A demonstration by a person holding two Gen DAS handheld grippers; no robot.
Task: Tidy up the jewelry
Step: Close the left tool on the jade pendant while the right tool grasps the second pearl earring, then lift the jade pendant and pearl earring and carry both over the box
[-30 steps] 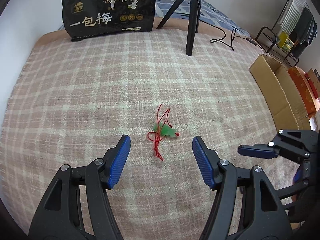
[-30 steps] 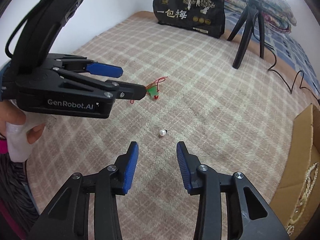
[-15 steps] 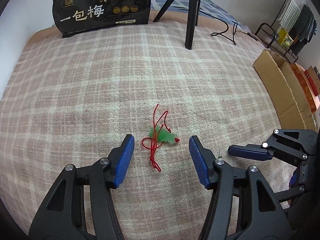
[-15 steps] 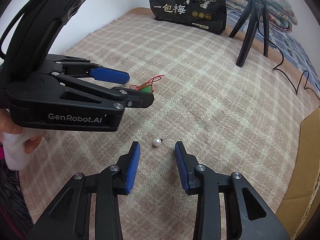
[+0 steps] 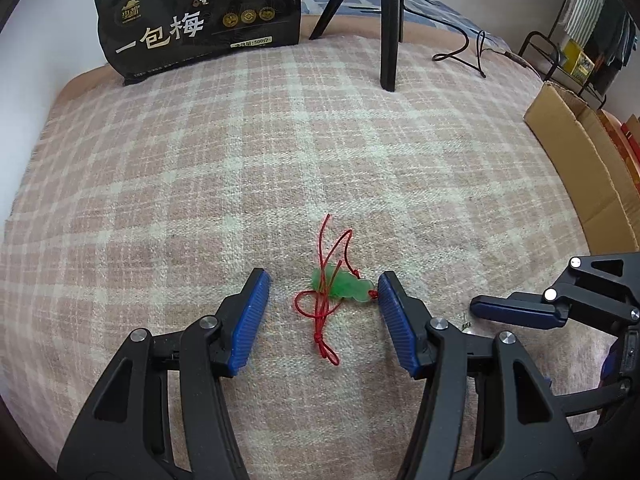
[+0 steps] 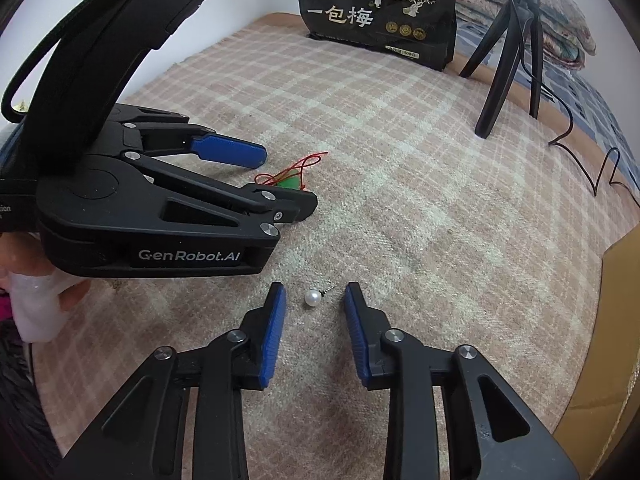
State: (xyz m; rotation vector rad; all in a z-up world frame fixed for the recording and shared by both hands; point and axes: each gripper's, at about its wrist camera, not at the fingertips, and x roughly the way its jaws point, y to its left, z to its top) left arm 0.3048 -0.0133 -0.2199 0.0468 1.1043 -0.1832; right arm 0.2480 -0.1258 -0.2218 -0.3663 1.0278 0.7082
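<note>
A plaid blanket [image 5: 200, 184] covers the bed, and the black bag [image 5: 200, 20] standing at its far edge serves as landmark. Right of the bag stands a tripod [image 5: 388, 24]; only the right wrist view shows its head with a cable running off, while the left one cuts it at the legs. A cardboard box [image 5: 580, 168] lies far right of the bag; the left view shows its open top and a rack behind it, the right view only a corner. The left tongs [image 5: 324, 304] hang well in front of the bag, about half open and gripping nothing, with the green pendant [image 5: 344, 286] on its tangled red cord [image 5: 320, 320] lying on the blanket between the pads, its right end just at the right pad; contact cannot be told. In the right view the left tongs' body hides most of the pendant. The right tongs [image 6: 314, 304], nearer the camera than the bag, are closing with a pearl stud [image 6: 313, 298] between the pads, untouched. The left view hides the pearl behind its own finger, showing only a tiny dark speck there.
</note>
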